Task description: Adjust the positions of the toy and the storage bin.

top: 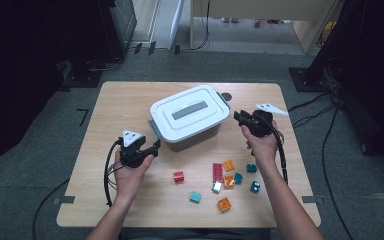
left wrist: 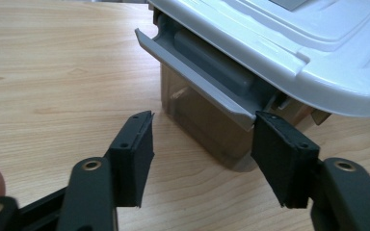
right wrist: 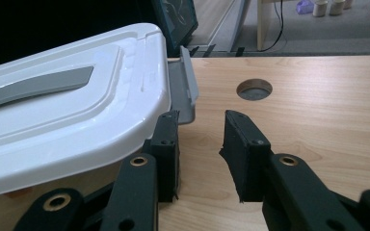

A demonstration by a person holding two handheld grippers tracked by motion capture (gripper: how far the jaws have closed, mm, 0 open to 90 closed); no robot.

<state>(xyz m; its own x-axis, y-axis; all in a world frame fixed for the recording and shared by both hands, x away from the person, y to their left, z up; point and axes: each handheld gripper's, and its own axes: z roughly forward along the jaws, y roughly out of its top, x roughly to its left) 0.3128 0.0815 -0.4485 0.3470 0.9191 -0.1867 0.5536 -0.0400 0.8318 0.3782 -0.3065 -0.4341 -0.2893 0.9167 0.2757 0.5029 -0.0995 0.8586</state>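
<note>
Storage box (top: 190,118) sits mid-table (top: 115,100), lid on, both grey latches flipped out. Left hand-held gripper (top: 152,146) hovers open at one latch (left wrist: 197,77), right hand-held gripper (top: 238,118) open beside the other (right wrist: 185,86). Unlatching looks done; next, I'd say, grip the lid's edges and lift.

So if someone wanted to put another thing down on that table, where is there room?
The widest bare wood lies left of the lidded storage box, above the left gripper. Another strip runs along the near left edge. It is crowded near the right front, where the toy bricks are scattered, and around the right gripper.
</note>
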